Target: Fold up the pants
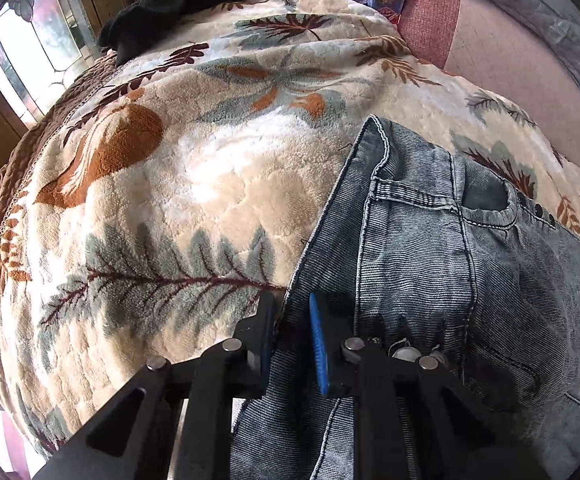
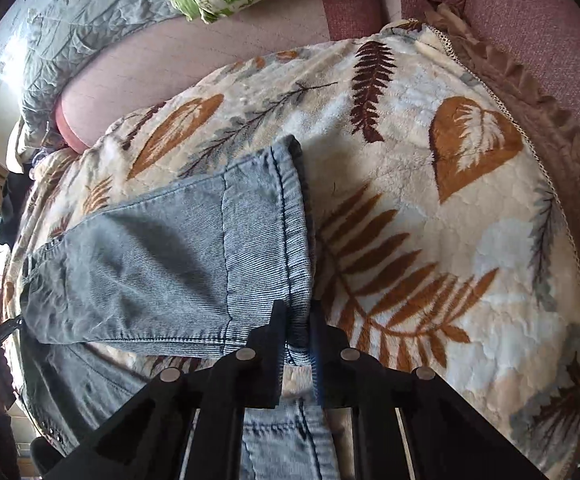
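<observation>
Our left gripper (image 1: pixel 291 344) is narrowed onto the side edge of the jeans (image 1: pixel 429 248) near the waistband, and our right gripper (image 2: pixel 297 344) pinches the hem end, likely to carry one end over the other. The jeans lie on the leaf-print blanket (image 1: pixel 194 184) covering the bed. We see no containers here.

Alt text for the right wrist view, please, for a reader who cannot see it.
The right tool is shut on the stitched hem of grey-blue jeans, a folded leg lying across a cream fleece blanket printed with brown and orange leaves. Pink upholstery shows behind.
</observation>
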Available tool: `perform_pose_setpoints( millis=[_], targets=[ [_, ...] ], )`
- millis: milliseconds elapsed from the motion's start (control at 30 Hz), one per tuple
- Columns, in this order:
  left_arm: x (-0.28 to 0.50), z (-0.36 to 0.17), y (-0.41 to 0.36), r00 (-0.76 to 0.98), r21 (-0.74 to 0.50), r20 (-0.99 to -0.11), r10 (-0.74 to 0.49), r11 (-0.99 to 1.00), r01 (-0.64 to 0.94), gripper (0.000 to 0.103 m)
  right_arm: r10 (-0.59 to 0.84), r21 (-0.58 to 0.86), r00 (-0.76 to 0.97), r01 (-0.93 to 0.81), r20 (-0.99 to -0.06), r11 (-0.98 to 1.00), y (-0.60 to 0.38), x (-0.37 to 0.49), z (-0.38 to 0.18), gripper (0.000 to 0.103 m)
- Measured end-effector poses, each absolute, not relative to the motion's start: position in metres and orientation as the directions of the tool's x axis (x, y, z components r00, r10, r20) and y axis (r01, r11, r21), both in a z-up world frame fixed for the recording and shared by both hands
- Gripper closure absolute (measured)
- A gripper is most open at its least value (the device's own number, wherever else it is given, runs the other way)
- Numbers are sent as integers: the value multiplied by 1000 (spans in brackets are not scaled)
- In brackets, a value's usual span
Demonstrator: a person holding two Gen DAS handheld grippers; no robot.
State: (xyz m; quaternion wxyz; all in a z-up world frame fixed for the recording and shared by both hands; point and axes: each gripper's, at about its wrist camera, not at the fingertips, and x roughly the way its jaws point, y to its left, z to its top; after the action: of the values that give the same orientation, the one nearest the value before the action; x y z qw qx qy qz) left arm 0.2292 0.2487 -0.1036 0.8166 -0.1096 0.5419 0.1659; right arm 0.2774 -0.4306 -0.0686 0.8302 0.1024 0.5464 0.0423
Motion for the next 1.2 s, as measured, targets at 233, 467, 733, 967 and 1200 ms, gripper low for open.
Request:
perform_pose_setpoints(
  millis=[233,467,733,967,1200],
  targets=[
    [226,-100,251,355,-13,-924,141,917,-399,85,65,91,319,66,-945,994,-425,273,-114,65],
    [183,-47,225,477,-8,-866,147,951,-308,54,104,114,454,-6,-885,994,-395,217,-60,38],
    [112,-106,192,284,38,-953,106,971,-237,49,289,273,279,-98,-916,957,-348,123,-112,36],
    [82,-77,193,356,42,-924,138,964,-263,46,359,371,393,-47,-847,928,-358,84,-87,35],
    [68,-109,211,251,112,-952,177,961,-255,19,382,444,349,119,-856,888,-419,68,-118,27]
  ],
)
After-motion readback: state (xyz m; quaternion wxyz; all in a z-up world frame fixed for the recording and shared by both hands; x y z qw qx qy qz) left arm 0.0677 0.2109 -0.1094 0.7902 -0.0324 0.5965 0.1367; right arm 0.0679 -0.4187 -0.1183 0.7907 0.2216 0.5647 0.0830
